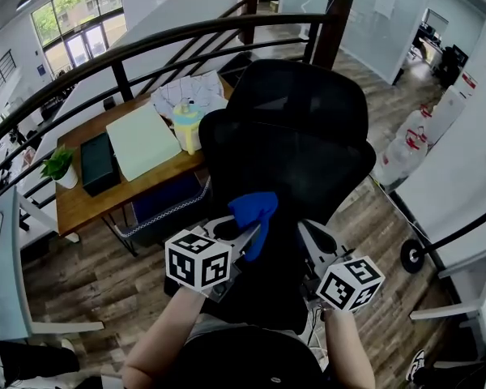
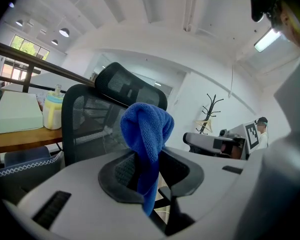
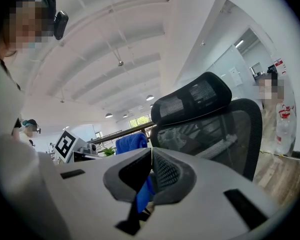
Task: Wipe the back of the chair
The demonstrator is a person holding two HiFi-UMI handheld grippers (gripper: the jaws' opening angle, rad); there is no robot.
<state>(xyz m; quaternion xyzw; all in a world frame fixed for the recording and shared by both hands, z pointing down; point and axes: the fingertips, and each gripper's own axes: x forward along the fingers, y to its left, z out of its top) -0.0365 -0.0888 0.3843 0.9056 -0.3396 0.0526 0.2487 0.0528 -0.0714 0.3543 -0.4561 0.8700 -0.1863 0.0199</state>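
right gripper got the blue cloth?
No, the right gripper has its jaws closed together on nothing; the blue cloth is clamped in the left gripper.

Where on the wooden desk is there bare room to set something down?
Bare wood runs along the near edge of the desk, in front of the black case. It is crowded toward the chair: papers, bottle, green pad.

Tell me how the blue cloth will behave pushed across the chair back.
The blue cloth droops over the left gripper, so it is probably floppy and may bunch. Its fuzzy pile will likely drag on the mesh chair back.
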